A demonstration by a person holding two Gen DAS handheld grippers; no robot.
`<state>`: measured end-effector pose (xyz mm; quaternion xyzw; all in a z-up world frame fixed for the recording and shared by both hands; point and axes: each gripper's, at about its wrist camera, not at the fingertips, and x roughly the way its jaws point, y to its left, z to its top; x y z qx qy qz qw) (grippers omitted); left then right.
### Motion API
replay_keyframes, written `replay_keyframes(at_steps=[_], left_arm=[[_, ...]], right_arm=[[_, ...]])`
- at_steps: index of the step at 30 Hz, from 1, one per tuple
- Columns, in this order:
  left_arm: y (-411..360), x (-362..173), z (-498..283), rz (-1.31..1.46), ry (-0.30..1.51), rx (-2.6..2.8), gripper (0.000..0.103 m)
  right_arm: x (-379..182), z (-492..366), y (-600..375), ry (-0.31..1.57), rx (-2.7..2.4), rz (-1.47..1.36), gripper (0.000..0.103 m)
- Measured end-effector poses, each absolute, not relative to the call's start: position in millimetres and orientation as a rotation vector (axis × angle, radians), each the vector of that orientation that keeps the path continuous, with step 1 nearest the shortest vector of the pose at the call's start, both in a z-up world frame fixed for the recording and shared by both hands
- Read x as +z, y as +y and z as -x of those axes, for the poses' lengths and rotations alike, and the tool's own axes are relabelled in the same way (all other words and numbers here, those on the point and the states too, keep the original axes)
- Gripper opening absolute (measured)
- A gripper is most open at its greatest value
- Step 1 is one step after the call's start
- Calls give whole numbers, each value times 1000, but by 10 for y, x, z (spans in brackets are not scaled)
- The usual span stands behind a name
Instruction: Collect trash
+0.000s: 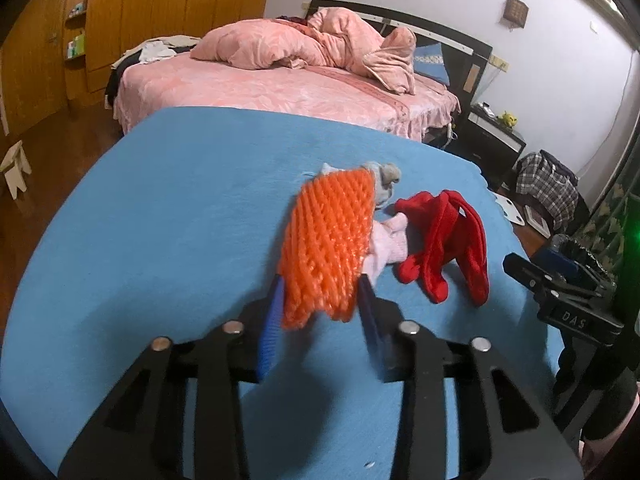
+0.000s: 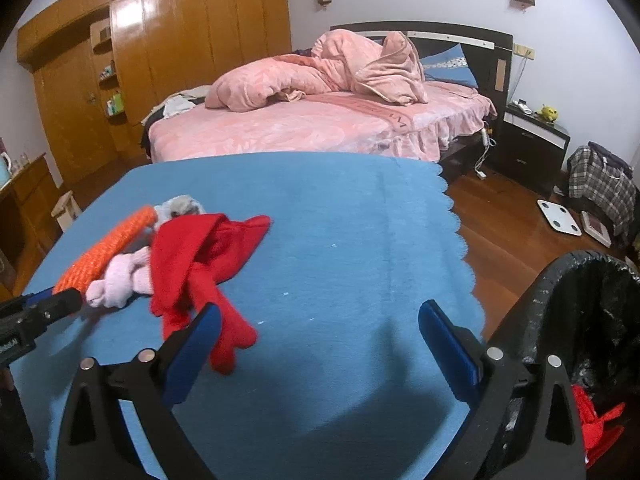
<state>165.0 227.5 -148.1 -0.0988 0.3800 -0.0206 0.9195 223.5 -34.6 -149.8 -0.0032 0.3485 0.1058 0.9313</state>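
An orange foam net (image 1: pixel 328 240) hangs between the blue pads of my left gripper (image 1: pixel 322 284), which is shut on its near end and holds it just above the blue table (image 1: pixel 180 220). From the right wrist view the orange foam net (image 2: pixel 112 244) slants up and away from the left gripper (image 2: pixel 60 300). Beside the net lie red gloves (image 2: pixel 200 256), a pink sock (image 2: pixel 120 280) and a grey crumpled piece (image 2: pixel 180 206). My right gripper (image 2: pixel 320 312) stands open over bare cloth, with nothing between its fingers.
A black-lined trash bin (image 2: pixel 560 300) stands off the table's right edge, with something red (image 2: pixel 600 420) inside. Beyond the table are a pink bed (image 2: pixel 320 128), a wooden wardrobe (image 2: pixel 180 40) and a nightstand (image 2: pixel 532 140). A scale (image 2: pixel 558 216) lies on the wooden floor.
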Motion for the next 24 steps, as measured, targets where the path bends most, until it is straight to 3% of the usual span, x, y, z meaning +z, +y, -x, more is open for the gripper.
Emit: replay_keyframes(at_steps=[5,6,10,15,17,19,22,24], left_arm=[[2382,-1497,-1571,221,796,-33,33],[2383,-1503,-1574,220,802,-36,36],[2361,-1480,-1615,227,789,-48,64],[2332,-1418,-1715,228,761,-56,66],[2353,-1441,-1742,239,762,-61,61],[2369,-1489,-1774,244,778,-62,35],[2412,-1615,-1801,266,810,-80,11],[2411,-1673,-1787,258,819,-81,5]], right_arm=[[-1500,-2175,-256,715,241,9,96],[-1499,-2173,-245,715,244,11,96],[-1502,-2169,-239,717,245,10,96],[-1516,-2171,-249,723,238,-4,96],[-1525,-2176,-253,727,238,-4,96],[-1534,-2181,-241,731,238,0,96],[-1532,-2176,-241,733,238,5,96],[-1534,-2177,-238,734,237,7,96]])
